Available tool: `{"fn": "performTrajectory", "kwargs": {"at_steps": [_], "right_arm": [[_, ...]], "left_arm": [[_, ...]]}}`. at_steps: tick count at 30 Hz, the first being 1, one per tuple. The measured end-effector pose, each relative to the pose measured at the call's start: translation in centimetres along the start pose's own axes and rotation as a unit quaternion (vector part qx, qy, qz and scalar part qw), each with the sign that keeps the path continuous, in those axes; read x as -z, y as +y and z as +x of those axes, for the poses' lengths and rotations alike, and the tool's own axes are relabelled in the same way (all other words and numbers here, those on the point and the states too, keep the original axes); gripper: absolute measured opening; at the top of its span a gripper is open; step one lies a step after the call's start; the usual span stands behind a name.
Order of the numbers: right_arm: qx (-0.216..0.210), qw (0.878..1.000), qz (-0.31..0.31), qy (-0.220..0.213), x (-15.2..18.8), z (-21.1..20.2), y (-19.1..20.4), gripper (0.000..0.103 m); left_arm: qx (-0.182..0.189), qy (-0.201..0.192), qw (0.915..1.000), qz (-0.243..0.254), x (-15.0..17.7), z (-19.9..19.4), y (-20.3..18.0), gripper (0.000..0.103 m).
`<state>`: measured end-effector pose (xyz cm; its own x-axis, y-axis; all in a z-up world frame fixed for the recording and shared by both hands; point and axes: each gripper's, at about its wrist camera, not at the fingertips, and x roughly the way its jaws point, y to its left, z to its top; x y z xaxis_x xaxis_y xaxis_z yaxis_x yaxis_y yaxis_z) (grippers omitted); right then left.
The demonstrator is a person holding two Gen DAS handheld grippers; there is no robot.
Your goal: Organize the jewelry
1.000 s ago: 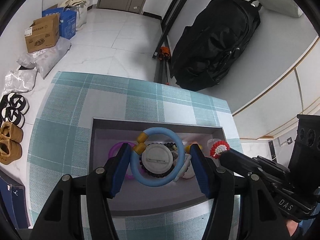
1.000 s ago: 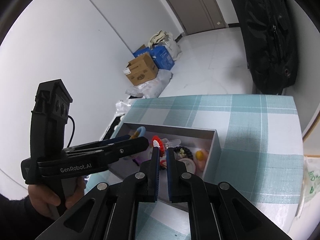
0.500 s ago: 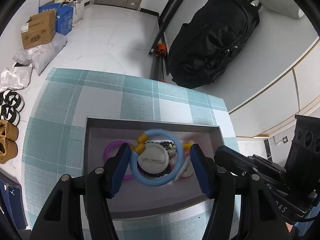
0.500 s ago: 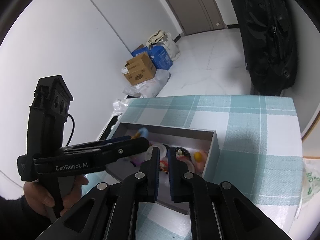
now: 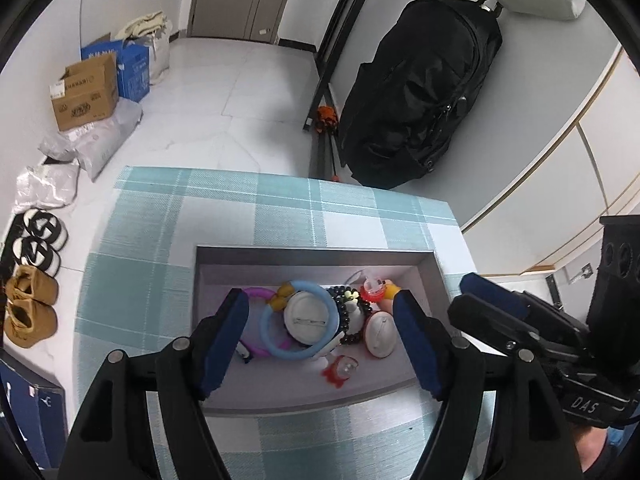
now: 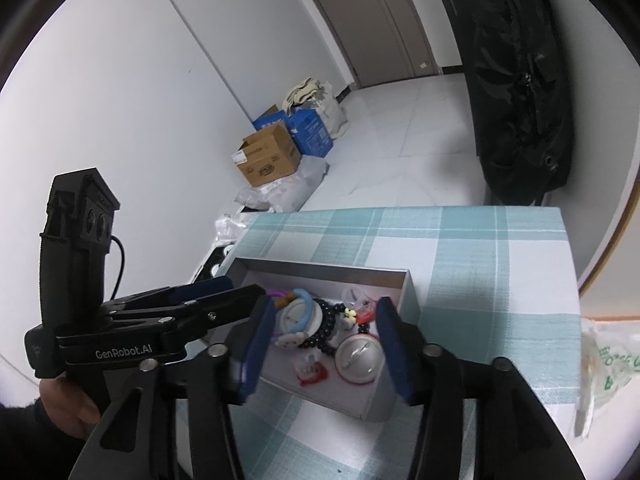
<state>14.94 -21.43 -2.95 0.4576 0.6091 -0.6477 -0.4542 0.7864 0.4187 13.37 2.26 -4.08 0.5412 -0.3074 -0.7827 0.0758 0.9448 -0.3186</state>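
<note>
A grey open box (image 5: 316, 254) sits on the teal plaid tablecloth (image 5: 260, 208). In it lie a light-blue ring (image 5: 267, 334) around a white round badge (image 5: 310, 318), a purple ring (image 5: 260, 292), a black bead bracelet (image 5: 346, 320), a second badge (image 5: 380, 334) and a small red-and-white piece (image 5: 340, 370). My left gripper (image 5: 320, 328) hangs over the box, jaws opening; the blue ring lies between them, untouched. My right gripper (image 6: 324, 340) hovers over the box's (image 6: 320, 270) near right corner, jaws opening, nothing gripped. The red piece (image 6: 310, 372) lies below it.
A black backpack (image 5: 420, 92) leans on the wall beyond the table. Cardboard boxes (image 5: 86, 96), plastic bags and shoes (image 5: 28, 304) lie on the floor at left. A plastic bag (image 6: 604, 360) sits at the table's right edge. A hand (image 6: 68, 404) holds the left gripper.
The right gripper, shut on a red-and-white bead piece a second ago, has spread its jaws and the piece lies in the box. The left jaws have widened away from the blue ring.
</note>
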Motion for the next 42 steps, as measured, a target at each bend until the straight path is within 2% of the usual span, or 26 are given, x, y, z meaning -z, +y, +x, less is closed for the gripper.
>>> {"fn": "performTrajectory", "kwargs": {"at_steps": [2,7,12,16,21,25,30,42], "right_arm": [[0.002,1.000,-0.002,-0.003,0.1,-0.2,0.1,0.054],[0.011,1.000,-0.012,-0.020,0.2,-1.2,0.5,0.072],[0.016,0.999,-0.017,-0.034,0.5,-2.3,0.9,0.081],[0.018,0.998,-0.017,-0.052,1.0,-3.3,1.3,0.088],[0.025,0.997,-0.019,-0.065,2.3,-4.3,2.1,0.099],[0.024,0.996,-0.024,-0.079,3.3,-5.2,2.7,0.103],[0.040,0.994,-0.050,-0.088,4.7,-6.1,3.7,0.103],[0.048,0.989,-0.074,-0.118,6.0,-8.4,5.2,0.103]], "left_arm": [[-0.005,-0.005,1.0000,0.005,0.1,-0.3,-0.1,0.071],[-0.019,-0.022,0.9994,0.019,0.5,-1.3,-0.5,0.071],[-0.026,-0.047,0.9981,0.028,1.0,-2.9,-0.8,0.071],[-0.042,-0.071,0.9959,0.037,1.7,-3.9,-1.0,0.080],[-0.052,-0.102,0.9925,0.042,2.9,-5.3,-1.0,0.080],[-0.055,-0.111,0.9914,0.041,3.9,-6.1,-1.0,0.080],[-0.075,-0.116,0.9893,0.047,5.2,-6.8,-1.5,0.080],[-0.083,-0.144,0.9851,0.045,7.1,-8.6,-2.2,0.080]]}}
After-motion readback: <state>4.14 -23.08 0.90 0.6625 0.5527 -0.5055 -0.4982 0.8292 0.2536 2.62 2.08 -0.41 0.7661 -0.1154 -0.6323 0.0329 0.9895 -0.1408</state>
